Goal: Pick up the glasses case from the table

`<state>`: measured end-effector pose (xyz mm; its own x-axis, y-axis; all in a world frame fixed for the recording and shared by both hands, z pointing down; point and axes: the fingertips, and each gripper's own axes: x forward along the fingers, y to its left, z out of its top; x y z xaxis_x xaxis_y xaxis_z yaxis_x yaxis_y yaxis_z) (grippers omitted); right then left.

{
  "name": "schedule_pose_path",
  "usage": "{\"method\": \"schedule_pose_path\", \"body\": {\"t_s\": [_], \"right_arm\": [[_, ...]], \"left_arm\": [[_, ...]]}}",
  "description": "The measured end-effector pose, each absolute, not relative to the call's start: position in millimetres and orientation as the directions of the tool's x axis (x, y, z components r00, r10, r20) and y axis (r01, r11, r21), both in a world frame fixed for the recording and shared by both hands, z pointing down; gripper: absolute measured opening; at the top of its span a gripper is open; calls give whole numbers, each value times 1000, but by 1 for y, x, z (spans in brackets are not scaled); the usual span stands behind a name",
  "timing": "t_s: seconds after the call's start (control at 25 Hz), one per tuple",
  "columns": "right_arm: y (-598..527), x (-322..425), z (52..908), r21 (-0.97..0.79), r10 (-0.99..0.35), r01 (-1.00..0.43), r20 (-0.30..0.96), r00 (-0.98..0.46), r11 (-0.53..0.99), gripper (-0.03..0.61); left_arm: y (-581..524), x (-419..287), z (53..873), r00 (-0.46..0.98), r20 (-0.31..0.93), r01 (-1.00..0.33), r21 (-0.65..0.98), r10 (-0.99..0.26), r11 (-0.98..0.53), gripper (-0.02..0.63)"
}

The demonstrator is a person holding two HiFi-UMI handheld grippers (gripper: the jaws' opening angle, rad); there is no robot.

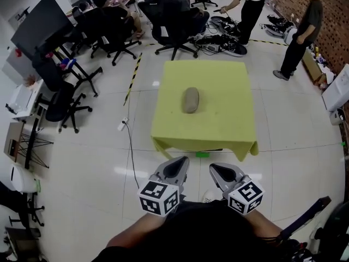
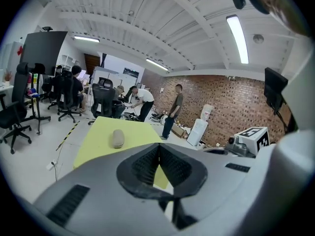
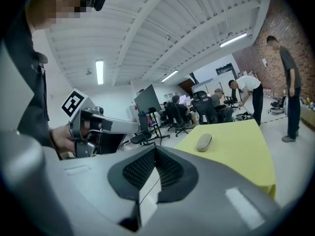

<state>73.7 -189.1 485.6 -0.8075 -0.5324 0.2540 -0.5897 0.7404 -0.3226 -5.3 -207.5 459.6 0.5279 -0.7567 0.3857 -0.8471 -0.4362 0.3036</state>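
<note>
On the yellow table [image 1: 218,130], far ahead of me, the glasses case [image 1: 191,100] lies mid-cloth, long axis near-to-far. My left gripper [image 1: 183,160] and right gripper [image 1: 214,167] are closed, empty, well short. The left lines up better.

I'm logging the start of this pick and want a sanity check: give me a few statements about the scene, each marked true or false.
1. The glasses case lies on the yellow table. True.
2. The left tongs grip the case. False: they are shut on nothing, short of the table.
3. The right tongs are shut and empty. True.
4. A mug stands beside the case. False: the case is the only thing on the table.
</note>
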Motion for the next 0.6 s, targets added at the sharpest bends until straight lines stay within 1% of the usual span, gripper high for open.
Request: {"method": "schedule_pose_path", "body": {"t_s": [0.32,0.6], "right_arm": [[-224,96,493,-360,-490,-546,242,-838,756,2],[-240,85,496,-376,-450,-507,235,-862,775,2]], "left_arm": [[-236,20,464,482,410,-874,289,-774,-391,7],[-248,5,467,427,426,-900,283,-798,-331,8]]}}
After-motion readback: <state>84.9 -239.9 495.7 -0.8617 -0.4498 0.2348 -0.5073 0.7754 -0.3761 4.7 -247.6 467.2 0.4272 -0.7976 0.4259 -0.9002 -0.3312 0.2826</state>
